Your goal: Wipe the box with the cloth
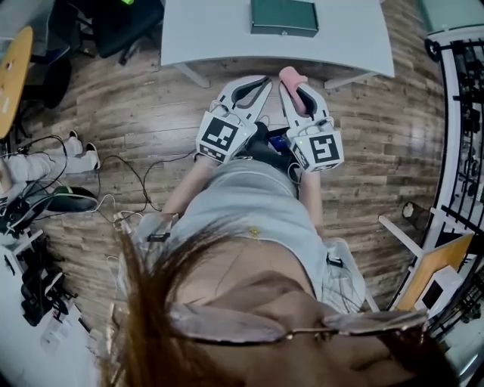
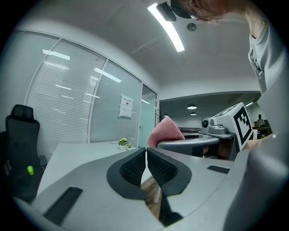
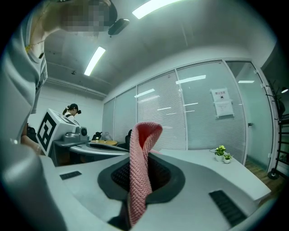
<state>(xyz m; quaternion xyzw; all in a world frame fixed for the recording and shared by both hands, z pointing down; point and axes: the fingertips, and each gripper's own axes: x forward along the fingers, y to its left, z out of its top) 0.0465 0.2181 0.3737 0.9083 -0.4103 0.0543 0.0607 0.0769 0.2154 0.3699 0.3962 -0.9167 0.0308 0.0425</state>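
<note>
We've got the right tongs [image 3: 143,155] clamped on the pink cloth [image 3: 137,180], which looks soft, light and floppy so a pinch mid-fold suits it, left tongs [image 2: 146,151] shut and empty, and the rigid-looking green box [image 1: 284,17] ahead on the desk [image 1: 212,30], well apart from both.

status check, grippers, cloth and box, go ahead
Left gripper shut, empty. Right gripper shut on pink cloth. Green box on table ahead, untouched. Nothing seen in the way.

Left hand-held gripper [image 1: 255,83] and right hand-held gripper [image 1: 296,85] side by side, near level.
Left jaws closed together, nothing between; right jaws clamped on pink cloth [image 3: 137,189]; forearms extended forward.
</note>
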